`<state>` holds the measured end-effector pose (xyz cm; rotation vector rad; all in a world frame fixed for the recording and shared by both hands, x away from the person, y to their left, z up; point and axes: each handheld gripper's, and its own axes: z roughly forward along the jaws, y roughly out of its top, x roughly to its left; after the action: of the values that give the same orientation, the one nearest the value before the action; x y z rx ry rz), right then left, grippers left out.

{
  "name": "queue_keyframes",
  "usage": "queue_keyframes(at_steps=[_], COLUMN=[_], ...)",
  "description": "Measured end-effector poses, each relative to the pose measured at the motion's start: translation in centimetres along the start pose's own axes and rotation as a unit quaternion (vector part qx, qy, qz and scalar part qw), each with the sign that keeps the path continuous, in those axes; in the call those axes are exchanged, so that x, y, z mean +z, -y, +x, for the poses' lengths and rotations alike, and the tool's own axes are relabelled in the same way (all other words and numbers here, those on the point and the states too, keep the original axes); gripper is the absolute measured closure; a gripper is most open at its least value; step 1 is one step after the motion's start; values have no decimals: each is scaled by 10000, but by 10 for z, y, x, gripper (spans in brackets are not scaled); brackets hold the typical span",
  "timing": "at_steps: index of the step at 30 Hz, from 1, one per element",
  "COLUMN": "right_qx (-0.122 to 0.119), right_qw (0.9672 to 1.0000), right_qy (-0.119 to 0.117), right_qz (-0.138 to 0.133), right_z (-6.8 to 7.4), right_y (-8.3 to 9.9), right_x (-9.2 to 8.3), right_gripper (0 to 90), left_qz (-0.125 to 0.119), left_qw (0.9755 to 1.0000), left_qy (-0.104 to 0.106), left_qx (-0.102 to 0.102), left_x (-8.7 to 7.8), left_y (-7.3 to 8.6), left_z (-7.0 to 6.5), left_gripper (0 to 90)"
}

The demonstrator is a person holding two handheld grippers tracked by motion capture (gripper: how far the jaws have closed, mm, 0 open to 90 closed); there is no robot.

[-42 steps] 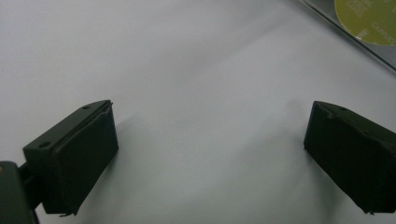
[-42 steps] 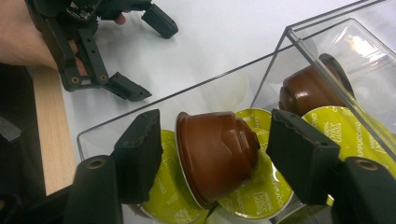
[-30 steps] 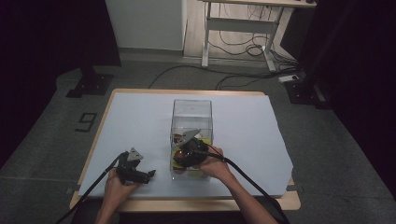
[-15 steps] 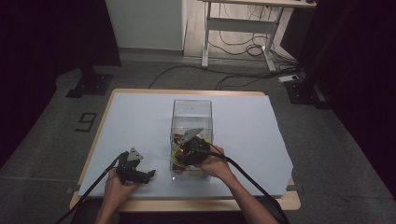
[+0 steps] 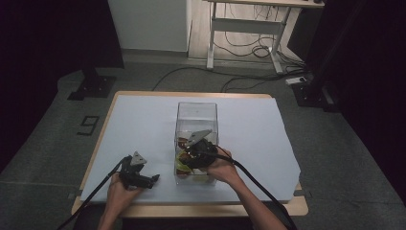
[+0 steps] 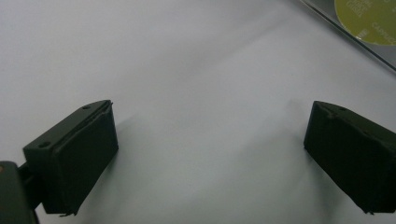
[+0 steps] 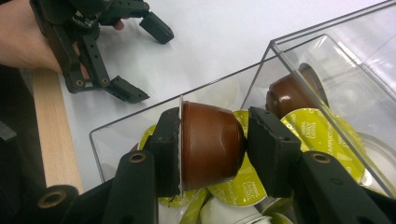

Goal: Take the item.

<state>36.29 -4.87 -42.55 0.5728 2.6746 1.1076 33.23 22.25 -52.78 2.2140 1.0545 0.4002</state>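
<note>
White paper (image 5: 143,124) covers your wooden table (image 5: 201,211), which stands on a dark floor in a dim room, with a metal desk frame (image 5: 244,28) and loose cables far behind it.

Closest to you, your right gripper (image 7: 212,140) is dipped into the near end of the clear plastic box (image 5: 196,110). Its jaws have just been closing and now pinch a brown coffee capsule (image 7: 210,142) between the pads, one pad flat on the foil lid, the other on the rounded base, so the capsule lies on its side. You hold it just above the pile inside the box. Directly below the gripper lie capsules with yellow-green lids (image 7: 308,135) and a couple of white ones (image 7: 224,212); a little beyond the gripper sits another brown capsule (image 7: 289,95), against the clear wall.

Beyond the box wall, on the far side from your right gripper in its own view, your left gripper (image 5: 155,178) rests on the paper in your left hand (image 5: 119,189), near the table's front edge and well apart from the box. Its jaws stand wide apart with nothing between them but bare paper. Ahead of it and off to one side, a yellow-green lid (image 6: 366,18) shows through the box wall.
</note>
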Motion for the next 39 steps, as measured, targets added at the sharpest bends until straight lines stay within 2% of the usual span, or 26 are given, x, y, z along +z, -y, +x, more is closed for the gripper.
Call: queue_keyframes(at_steps=[10, 39], right_qx=[53, 247], right_qw=[9998, 9983], right_qy=[47, 319], right_qz=[-186, -415], right_z=[-3, -14], right_y=[-3, 0], right_x=[-15, -49], right_gripper=[564, 564], left_qz=[-1, 0], left_qw=[10000, 10000], left_qy=[-1, -2], left_qx=[0, -1], left_x=[0, 0], left_y=[0, 0], left_z=[0, 0], left_gripper=[22, 21])
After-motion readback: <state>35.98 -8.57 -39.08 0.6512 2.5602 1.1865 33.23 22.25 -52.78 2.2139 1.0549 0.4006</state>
